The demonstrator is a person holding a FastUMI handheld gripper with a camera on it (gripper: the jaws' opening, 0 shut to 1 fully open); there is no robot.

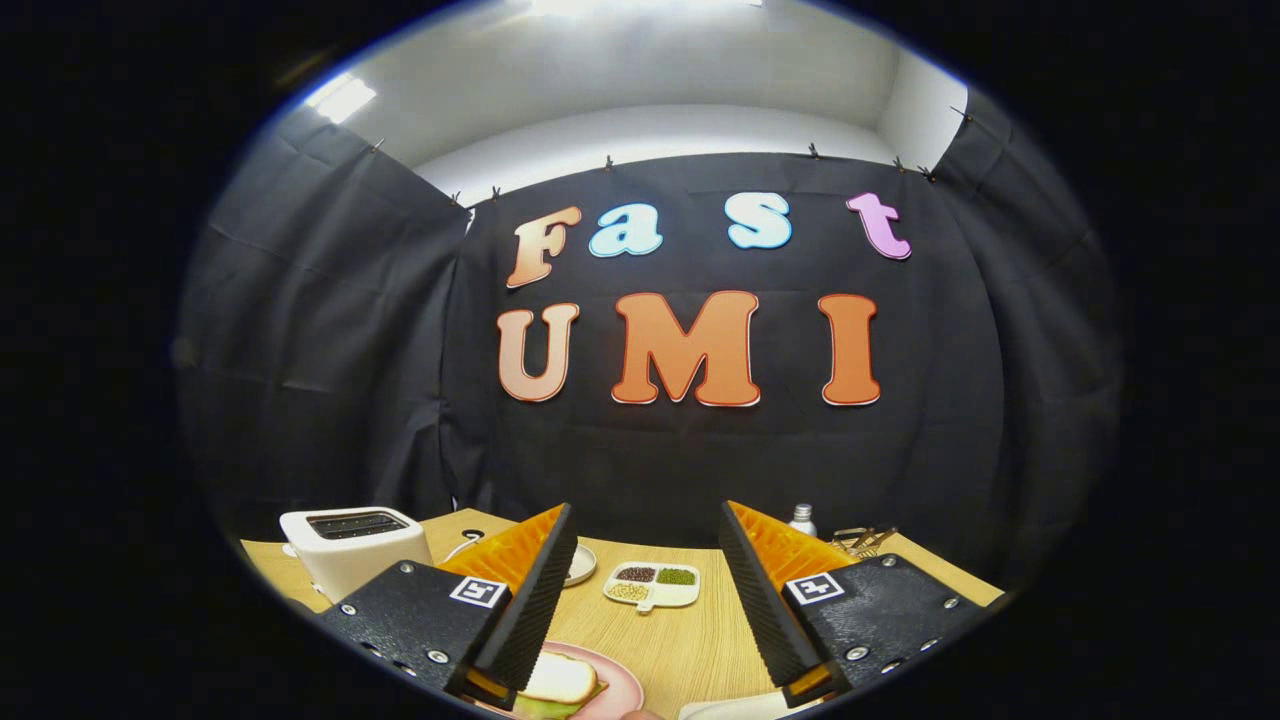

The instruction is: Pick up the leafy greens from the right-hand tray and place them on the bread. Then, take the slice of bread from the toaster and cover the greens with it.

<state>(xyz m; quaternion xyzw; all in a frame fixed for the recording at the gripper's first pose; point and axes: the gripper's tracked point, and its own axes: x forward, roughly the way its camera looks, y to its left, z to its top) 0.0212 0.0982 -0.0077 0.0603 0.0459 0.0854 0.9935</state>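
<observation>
I count one gripper (648,600), its two fingers spread wide apart with nothing between them. One toaster (352,548) on the one wooden table (690,640), with two slots visible in its top. One pink plate (618,682) between the fingers, carrying one slice of bread (560,678) over one layer of leafy greens (550,706). One divided white dish (652,586) beyond the fingers, with three filled compartments I can make out. One small round plate (581,565), partly hidden. One bottle (802,520). One cluster of metal objects (862,541), number unclear.
</observation>
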